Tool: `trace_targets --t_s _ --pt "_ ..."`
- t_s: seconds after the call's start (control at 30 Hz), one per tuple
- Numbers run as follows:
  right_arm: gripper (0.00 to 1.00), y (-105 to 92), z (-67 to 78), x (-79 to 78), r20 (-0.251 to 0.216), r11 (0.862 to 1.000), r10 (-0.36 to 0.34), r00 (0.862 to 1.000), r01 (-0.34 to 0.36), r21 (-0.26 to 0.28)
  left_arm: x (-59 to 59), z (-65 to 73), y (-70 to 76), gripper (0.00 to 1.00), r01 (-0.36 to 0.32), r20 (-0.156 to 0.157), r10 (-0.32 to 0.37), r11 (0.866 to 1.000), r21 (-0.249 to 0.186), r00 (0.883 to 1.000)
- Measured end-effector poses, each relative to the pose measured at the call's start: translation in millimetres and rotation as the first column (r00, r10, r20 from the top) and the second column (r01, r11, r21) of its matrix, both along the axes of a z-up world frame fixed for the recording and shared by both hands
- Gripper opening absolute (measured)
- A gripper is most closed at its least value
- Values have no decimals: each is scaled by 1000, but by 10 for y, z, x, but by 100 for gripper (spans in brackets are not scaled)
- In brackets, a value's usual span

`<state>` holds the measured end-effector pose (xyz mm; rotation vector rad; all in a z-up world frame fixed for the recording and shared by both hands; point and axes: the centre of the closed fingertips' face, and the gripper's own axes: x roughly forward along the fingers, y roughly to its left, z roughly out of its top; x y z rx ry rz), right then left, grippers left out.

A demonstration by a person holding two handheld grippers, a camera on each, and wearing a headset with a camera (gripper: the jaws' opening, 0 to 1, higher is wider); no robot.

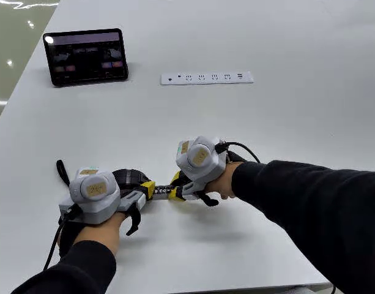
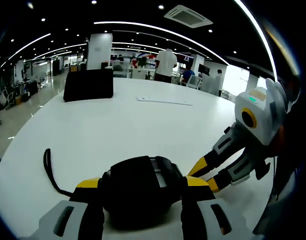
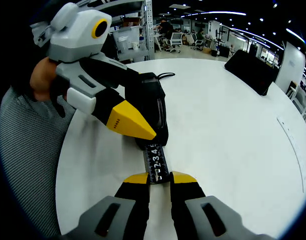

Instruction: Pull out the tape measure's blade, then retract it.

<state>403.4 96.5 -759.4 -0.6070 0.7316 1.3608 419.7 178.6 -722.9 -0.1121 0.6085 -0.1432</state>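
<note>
The left claw [image 2: 143, 182] clamps the black, rounded plastic tape measure case [image 3: 150, 107], which sits on the white table [image 1: 248, 116] at about 7 o'clock in the head view. At the case's 3 o'clock, the right claw [image 3: 160, 178] pinches narrow on the short black numbered blade [image 3: 153, 160].

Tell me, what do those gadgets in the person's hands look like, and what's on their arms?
Both the left gripper and the right gripper have rounded light-grey plastic bodies, black jaws ending in yellow tips, and a tan label on top. A black cable runs from each. The person wears long black sleeves.
</note>
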Motion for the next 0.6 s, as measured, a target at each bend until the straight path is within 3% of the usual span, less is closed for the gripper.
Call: trace_targets --t_s 0.6 --pt "11 130 -10 -3 -13 1000 6 1000 -6 9 2 0 6 58 0 3 0 1000 -2 1000"
